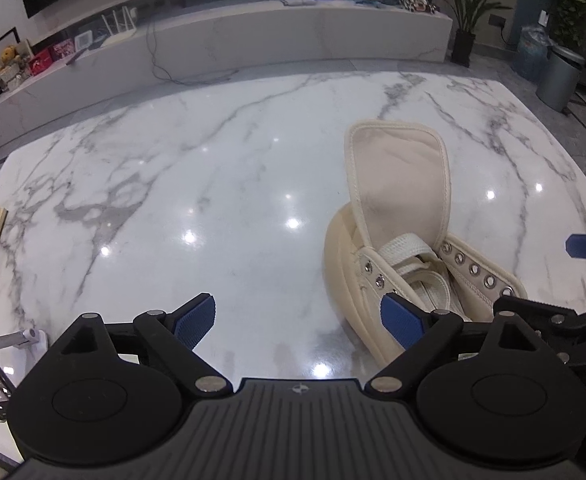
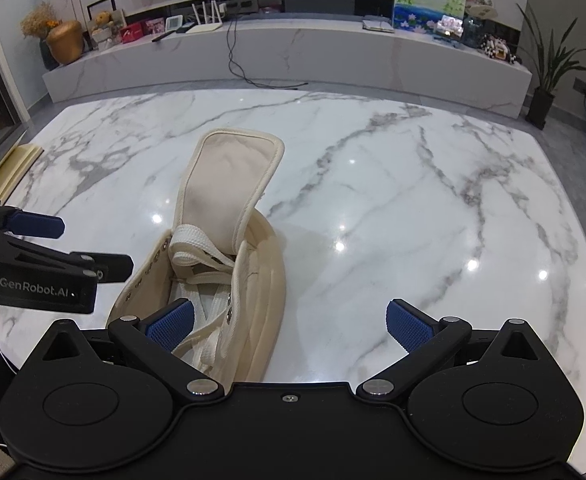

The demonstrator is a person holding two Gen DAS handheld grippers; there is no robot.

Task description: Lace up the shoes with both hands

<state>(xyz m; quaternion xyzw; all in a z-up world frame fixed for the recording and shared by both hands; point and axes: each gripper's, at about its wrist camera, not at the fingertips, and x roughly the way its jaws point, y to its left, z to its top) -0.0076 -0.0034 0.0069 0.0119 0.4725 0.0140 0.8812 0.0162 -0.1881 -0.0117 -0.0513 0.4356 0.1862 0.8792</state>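
Looking down, I see the shoe lying lengthwise between both wide, empty claws: right claw slightly nearer the lace than left claw.

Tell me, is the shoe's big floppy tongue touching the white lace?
Touching. In the right wrist view the white lace lies folded right against the base of the raised tongue of the cream shoe, with no gap between them.
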